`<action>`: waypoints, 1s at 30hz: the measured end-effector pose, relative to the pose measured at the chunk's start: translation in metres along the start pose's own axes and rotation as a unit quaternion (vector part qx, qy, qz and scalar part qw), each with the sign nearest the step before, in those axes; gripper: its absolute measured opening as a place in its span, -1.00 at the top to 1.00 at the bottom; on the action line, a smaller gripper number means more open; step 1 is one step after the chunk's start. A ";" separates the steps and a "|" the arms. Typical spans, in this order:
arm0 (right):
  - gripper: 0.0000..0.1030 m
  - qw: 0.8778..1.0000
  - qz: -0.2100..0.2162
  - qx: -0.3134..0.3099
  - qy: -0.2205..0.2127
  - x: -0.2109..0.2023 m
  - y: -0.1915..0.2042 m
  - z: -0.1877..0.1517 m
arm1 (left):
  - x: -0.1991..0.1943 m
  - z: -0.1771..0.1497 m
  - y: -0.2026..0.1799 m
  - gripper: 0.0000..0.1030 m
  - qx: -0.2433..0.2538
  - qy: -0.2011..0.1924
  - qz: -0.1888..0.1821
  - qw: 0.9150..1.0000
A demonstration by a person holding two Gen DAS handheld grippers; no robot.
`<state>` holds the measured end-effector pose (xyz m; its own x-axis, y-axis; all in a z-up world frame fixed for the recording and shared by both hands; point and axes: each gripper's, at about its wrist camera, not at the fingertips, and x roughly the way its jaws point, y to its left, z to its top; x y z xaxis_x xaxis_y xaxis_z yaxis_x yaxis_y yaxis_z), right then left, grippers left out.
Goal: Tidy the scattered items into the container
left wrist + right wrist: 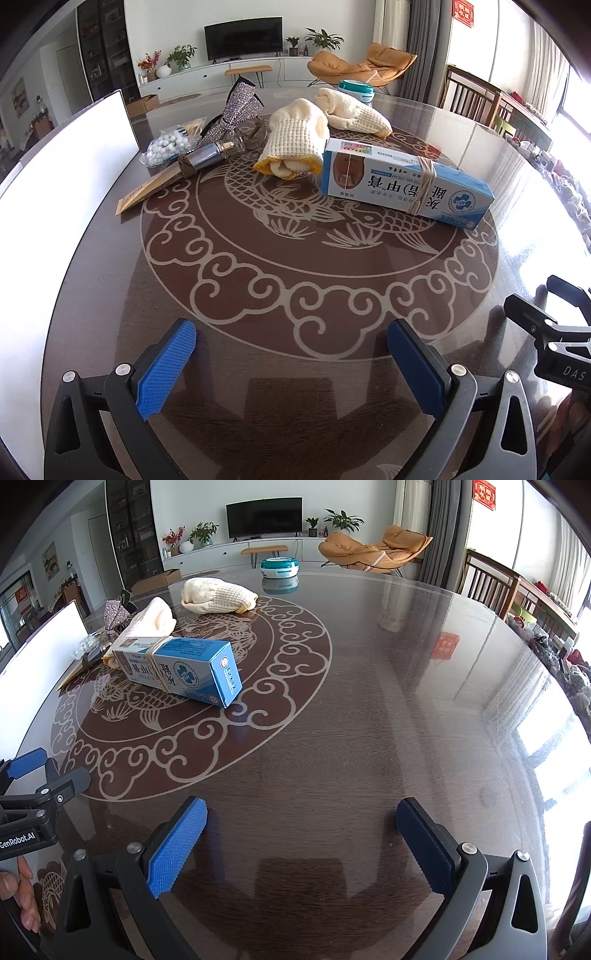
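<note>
A blue and white cream box [402, 181] with a rubber band lies mid-table; it also shows in the right wrist view [181, 668]. Two rolled cream knit gloves [295, 142] [351, 110] lie behind it. A bag of cotton balls [168, 146], a small bottle [210, 153], a sparkly hair bow [232, 110] and a flat tan packet [147, 188] lie at the left. A white container [62, 177] stands at the table's left edge. My left gripper [291, 365] is open and empty near the front edge. My right gripper [301, 843] is open and empty, to its right.
A teal and white round tub [279, 568] stands at the far edge of the dark round table [406, 701]. Wooden chairs [491, 579] stand at the right. The other gripper shows at the edge of each view [554, 332] [33, 797].
</note>
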<state>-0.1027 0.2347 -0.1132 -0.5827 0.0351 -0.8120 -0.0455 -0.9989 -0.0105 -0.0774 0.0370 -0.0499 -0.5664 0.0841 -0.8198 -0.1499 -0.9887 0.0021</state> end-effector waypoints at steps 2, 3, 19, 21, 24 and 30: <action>-1.00 1.000 0.002 -0.003 0.000 0.000 0.001 0.000 | -0.002 -0.002 0.002 -1.00 0.001 -0.001 -0.001 1.000; -1.00 1.000 0.003 -0.004 0.000 0.000 0.002 0.000 | -0.003 -0.003 0.002 -1.00 0.001 -0.001 -0.001 1.000; -1.00 0.999 0.020 0.036 -0.006 0.012 -0.041 0.024 | -0.003 -0.005 0.004 -1.00 -0.001 -0.002 0.000 1.000; -1.00 0.999 0.017 0.048 -0.005 0.020 -0.048 0.036 | -0.004 -0.005 0.004 -1.00 -0.001 -0.003 0.000 1.000; -0.99 0.999 0.010 0.045 -0.010 0.030 -0.049 0.059 | -0.004 -0.005 0.004 -1.00 -0.001 -0.003 0.000 1.000; -0.99 0.999 0.021 0.046 -0.007 0.047 -0.036 0.095 | -0.004 -0.005 0.004 -1.00 -0.001 -0.003 0.000 1.000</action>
<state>-0.2054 0.2756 -0.0953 -0.5970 -0.0060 -0.8022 -0.0939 -0.9926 0.0773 -0.0721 0.0321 -0.0496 -0.5709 0.0844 -0.8167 -0.1485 -0.9889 0.0016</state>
